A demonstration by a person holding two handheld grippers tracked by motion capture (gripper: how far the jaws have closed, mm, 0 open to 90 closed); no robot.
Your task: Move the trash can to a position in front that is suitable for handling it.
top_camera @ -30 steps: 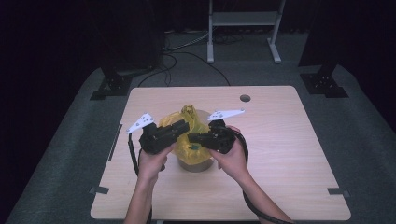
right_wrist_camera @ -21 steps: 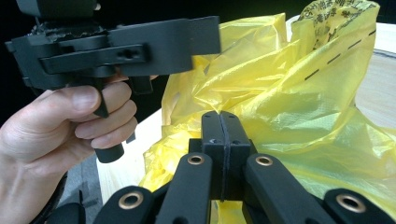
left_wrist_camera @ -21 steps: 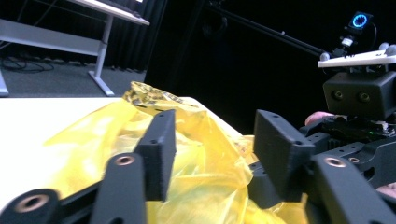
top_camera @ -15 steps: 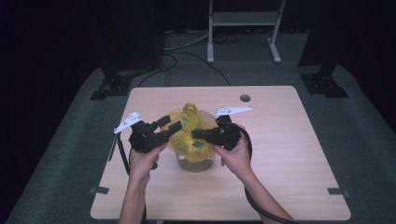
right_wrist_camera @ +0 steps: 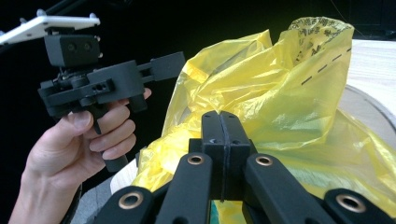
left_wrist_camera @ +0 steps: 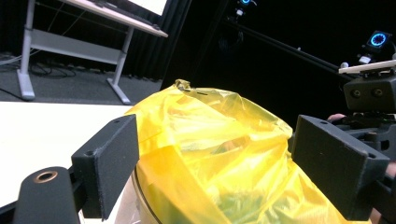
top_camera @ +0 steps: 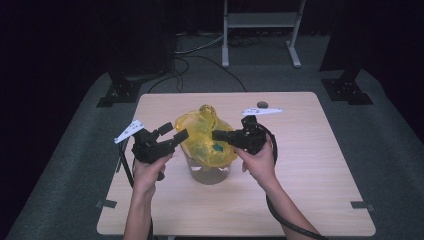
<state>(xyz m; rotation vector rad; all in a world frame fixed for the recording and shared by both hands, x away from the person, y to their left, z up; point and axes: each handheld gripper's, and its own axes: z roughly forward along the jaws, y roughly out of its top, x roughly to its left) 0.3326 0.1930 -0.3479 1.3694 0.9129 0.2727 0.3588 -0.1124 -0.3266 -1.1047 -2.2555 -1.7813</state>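
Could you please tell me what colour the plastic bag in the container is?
The plastic bag is translucent yellow, clearest in the right gripper view.

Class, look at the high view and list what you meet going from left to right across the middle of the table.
Left gripper → yellow plastic bag over a clear container → right gripper, reaching in from the right, with its hand.
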